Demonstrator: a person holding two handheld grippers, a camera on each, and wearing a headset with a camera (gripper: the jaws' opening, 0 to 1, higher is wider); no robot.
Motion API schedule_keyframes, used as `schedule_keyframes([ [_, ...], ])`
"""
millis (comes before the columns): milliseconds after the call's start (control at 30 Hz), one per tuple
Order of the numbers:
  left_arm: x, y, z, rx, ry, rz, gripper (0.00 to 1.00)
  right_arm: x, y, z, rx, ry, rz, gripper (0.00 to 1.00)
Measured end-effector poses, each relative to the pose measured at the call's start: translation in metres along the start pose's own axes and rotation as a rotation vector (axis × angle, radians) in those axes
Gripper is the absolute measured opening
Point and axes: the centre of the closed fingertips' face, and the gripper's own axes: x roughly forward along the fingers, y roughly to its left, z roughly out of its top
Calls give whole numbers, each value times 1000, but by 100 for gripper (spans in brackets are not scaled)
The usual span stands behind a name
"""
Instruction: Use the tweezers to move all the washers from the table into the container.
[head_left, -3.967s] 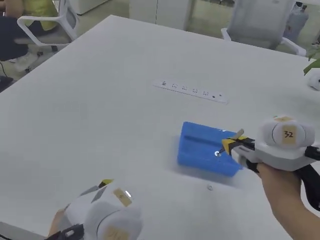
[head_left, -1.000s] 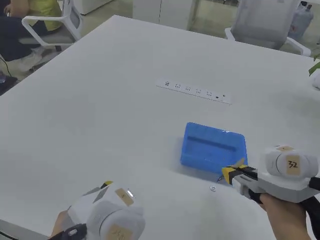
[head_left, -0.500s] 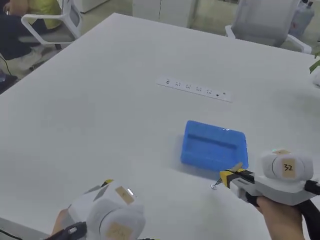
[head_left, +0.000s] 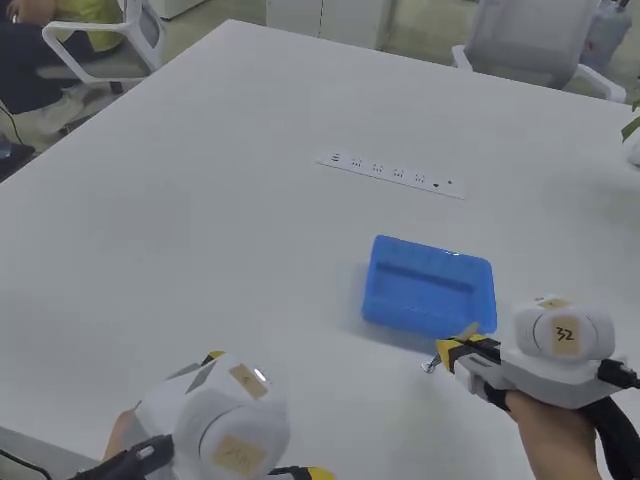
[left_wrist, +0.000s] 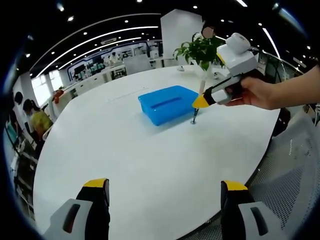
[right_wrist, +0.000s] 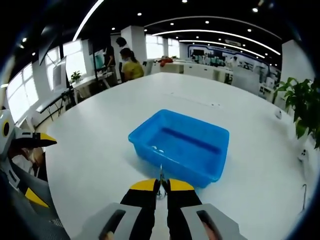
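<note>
White surface (head_left: 250, 200), blue plastic container (head_left: 430, 285) on it; right claw (right_wrist: 161, 186) clamps thin metal tweezers (right_wrist: 161, 174), tips at a tiny metal washer (head_left: 428, 369), container's 6 o'clock. Meanwhile left claw (left_wrist: 165, 182) gapes empty. Shallow pinch could flick it away.

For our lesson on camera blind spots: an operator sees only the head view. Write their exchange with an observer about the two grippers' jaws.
Operator: Is the left gripper open?
Observer: Yes; the left gripper view shows its jaws wide apart, nothing between them.
Operator: What does the right gripper grip?
Observer: The right gripper view shows it shut on the tweezers, which point at the table just short of the blue container.
</note>
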Motion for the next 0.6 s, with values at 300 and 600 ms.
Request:
schedule_keyframes([
  [300,0,0,0,-1,-1,-2,95,3,-3,3,-12,-4,-8,3],
  [600,0,-2,0,7,4,-6,94,2,0,1,-90,-5,-20,2],
])
